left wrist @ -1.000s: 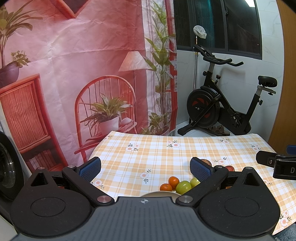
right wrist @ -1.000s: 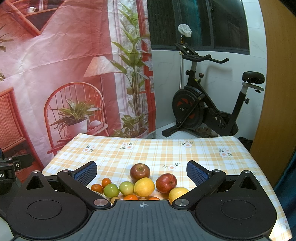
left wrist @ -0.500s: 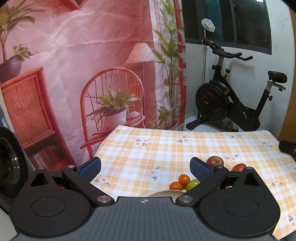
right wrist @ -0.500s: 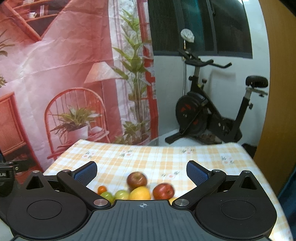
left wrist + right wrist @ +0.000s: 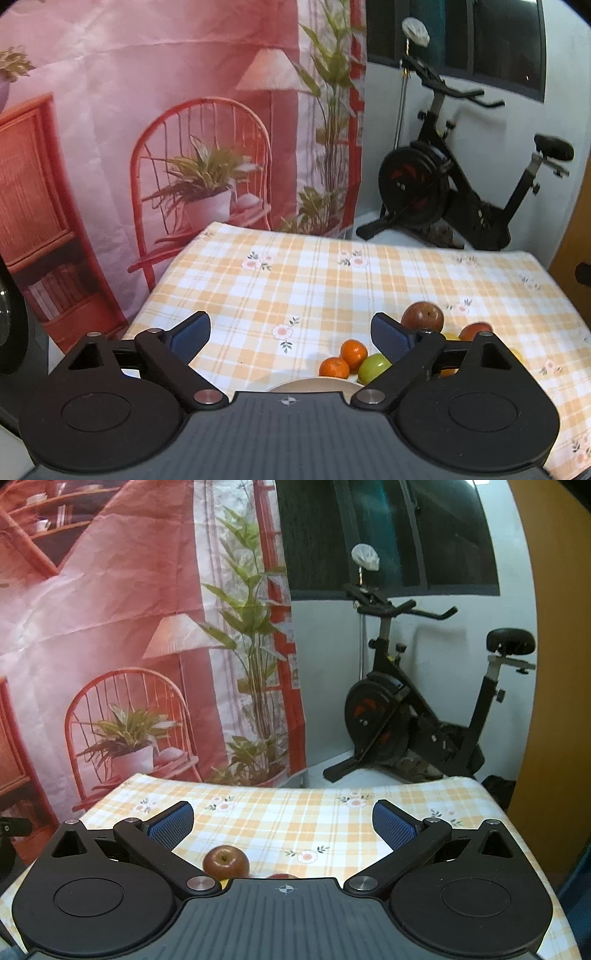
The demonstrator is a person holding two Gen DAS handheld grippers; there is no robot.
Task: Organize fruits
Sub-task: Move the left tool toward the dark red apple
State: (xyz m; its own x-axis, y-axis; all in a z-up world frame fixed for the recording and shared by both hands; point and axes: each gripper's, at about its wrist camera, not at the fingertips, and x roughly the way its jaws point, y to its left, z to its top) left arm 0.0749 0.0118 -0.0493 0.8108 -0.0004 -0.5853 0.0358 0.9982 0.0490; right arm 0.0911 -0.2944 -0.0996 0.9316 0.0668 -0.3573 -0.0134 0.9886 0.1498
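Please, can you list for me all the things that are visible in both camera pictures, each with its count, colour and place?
tablecloth: 1, orange and white check with small flowers, covers the table.
apples: 2 in view, dark red, right part of the cloth; the second is half hidden.
tangerines: 2, orange, side by side, near edge; second.
green fruit: 1, yellow-green, touching the tangerines.
plate: 1, cream, only its rim shows at the near edge.
exercise bike: 1, black, on the floor behind the table.
backdrop: 1, pink-red printed cloth, hanging behind on the left.
left gripper: 1, black with blue pads, jaws closing, nothing between them.
right gripper: 1, same colours, open, empty.
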